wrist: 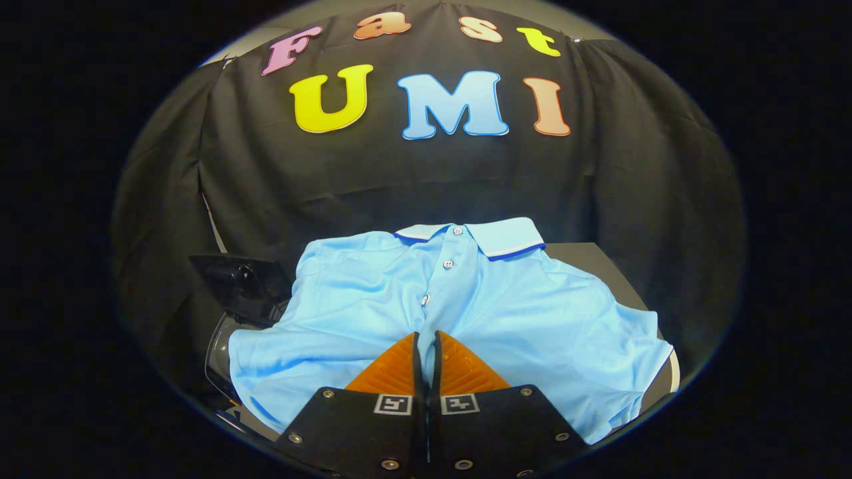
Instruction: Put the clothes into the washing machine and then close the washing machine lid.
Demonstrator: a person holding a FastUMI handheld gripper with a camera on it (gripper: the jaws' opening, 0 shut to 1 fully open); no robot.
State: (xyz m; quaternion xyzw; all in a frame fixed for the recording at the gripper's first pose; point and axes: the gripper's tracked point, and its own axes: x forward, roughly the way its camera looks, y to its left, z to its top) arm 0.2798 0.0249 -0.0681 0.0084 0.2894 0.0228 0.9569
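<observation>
Spread flat just ahead of the gripper (426, 340), fingers pressed together on nothing: light-blue soft polo shirt (459, 313) on dark surface (589, 256) beside the glossy black washing machine lid (243, 283); likely light, limp; best pinched at a fold.

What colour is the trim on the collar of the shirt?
Dark blue, on the pale collar of the light blue shirt; gripper view, beyond the nearly shut gripper.

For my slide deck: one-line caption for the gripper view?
Tool nearly closed over a light blue polo shirt spread beside the dark washing machine.
</observation>
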